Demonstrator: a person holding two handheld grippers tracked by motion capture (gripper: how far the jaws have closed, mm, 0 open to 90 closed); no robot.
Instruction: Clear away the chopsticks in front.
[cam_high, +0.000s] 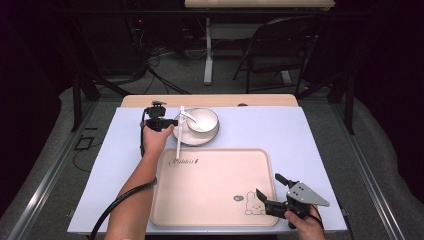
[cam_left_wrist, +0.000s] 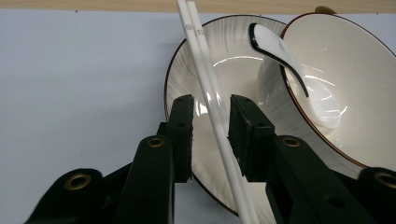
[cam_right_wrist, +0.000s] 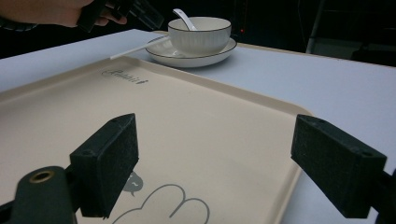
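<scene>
High view looks down on a table (cam_high: 280, 100) covered by a pale blue mat (cam_high: 260, 130), with a dark room behind it where a folding chair (cam_high: 272, 45) and a white desk leg stand on grey floor. A beige tray (cam_high: 215, 190) with a rabbit drawing lies near the front edge; beyond it a plate (cam_high: 186, 138) carries a white bowl (cam_high: 202, 120) with a spoon (cam_high: 190, 116) leaning in it. A pair of white chopsticks (cam_high: 179, 132) rests across the plate's left rim, its near ends reaching toward the tray. The left hand (cam_high: 156, 140) stretches forward with its forearm over the tray's left edge, the left gripper (cam_high: 170, 121) pointing at the plate. Left gripper view shows the jaws either side of the chopsticks (cam_left_wrist: 217, 116), narrow gaps left on both sides, pads not pressing. The right hand (cam_high: 302, 220) sits low at the tray's front right corner, the right gripper (cam_high: 267, 187) held level over the tray, its jaws wide apart with nothing between them
</scene>
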